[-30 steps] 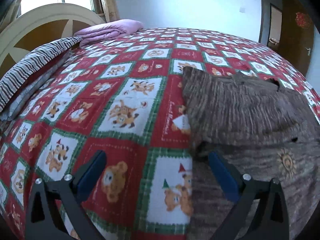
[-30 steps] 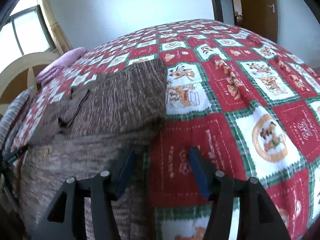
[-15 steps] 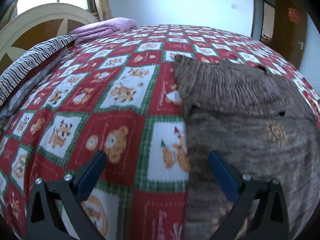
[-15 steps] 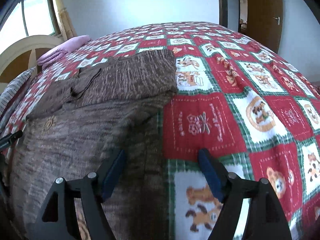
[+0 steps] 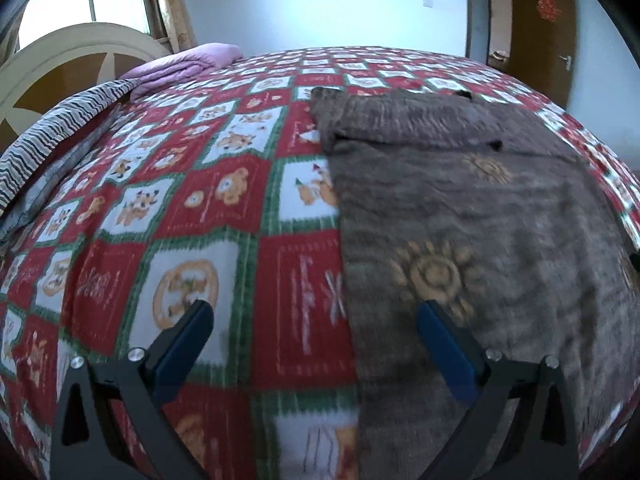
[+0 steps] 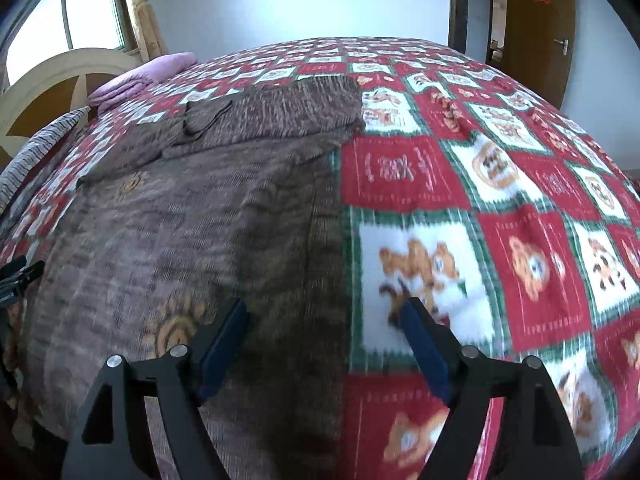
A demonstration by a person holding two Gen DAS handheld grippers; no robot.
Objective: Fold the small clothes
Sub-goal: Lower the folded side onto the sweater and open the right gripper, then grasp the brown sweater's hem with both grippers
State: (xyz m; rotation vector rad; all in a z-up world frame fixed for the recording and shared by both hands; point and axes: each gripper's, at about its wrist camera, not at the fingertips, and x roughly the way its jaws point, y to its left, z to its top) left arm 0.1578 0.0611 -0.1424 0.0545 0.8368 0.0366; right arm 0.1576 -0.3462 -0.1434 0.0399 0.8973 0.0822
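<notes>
Brown knit sweater (image 5: pixel 480 216) flat on teddy-print bedspread (image 5: pixel 180 208), sleeves folded across top, left gripper (image 5: pixel 314 312) wide and empty straddling its left edge, right gripper (image 6: pixel 324 310) just opening, empty over right edge

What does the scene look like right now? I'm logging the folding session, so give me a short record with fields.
garment: brown knit sweater, laid flat, far part folded over
pattern: orange sun motifs
surface: red, white and green bear-print bedspread
left claw: open, straddling the sweater's left edge, nothing gripped
right claw: jaws have just been opening, straddling the sweater's right edge, nothing gripped
background: purple folded blanket near the headboard
</notes>
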